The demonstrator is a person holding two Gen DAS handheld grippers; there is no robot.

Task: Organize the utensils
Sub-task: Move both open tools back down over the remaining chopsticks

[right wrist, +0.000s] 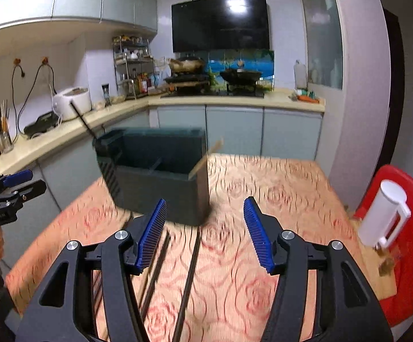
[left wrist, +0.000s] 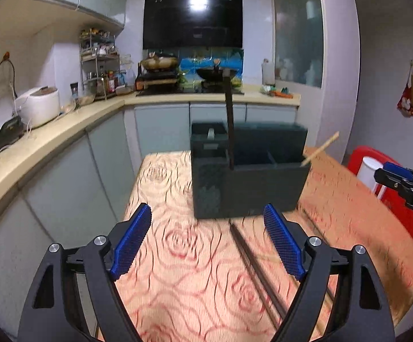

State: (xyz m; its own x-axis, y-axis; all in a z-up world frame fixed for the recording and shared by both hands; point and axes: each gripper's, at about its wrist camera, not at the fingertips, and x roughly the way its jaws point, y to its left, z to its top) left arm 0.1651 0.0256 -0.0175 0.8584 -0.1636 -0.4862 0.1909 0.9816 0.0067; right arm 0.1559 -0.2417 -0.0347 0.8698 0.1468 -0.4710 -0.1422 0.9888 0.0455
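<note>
A dark compartmented utensil holder (left wrist: 249, 182) (right wrist: 161, 191) stands on the rose-patterned table. One dark chopstick (left wrist: 229, 119) (right wrist: 83, 119) stands in its left part and a wooden chopstick (left wrist: 322, 146) (right wrist: 206, 156) leans out at its right corner. More dark chopsticks (left wrist: 252, 256) (right wrist: 189, 268) lie on the cloth in front of the holder. My left gripper (left wrist: 207, 205) hangs open above the cloth, just left of the lying chopsticks, with nothing between its pads. My right gripper (right wrist: 205, 199) is open too, over a lying chopstick, and holds nothing. Each gripper shows at the edge of the other's view.
The table (left wrist: 178, 270) is narrow, with kitchen cabinets and a cluttered counter (left wrist: 64, 125) along its left and far side. A red chair (right wrist: 412, 228) with a white container (right wrist: 386, 216) stands at the table's right edge. A stove with pans lies beyond.
</note>
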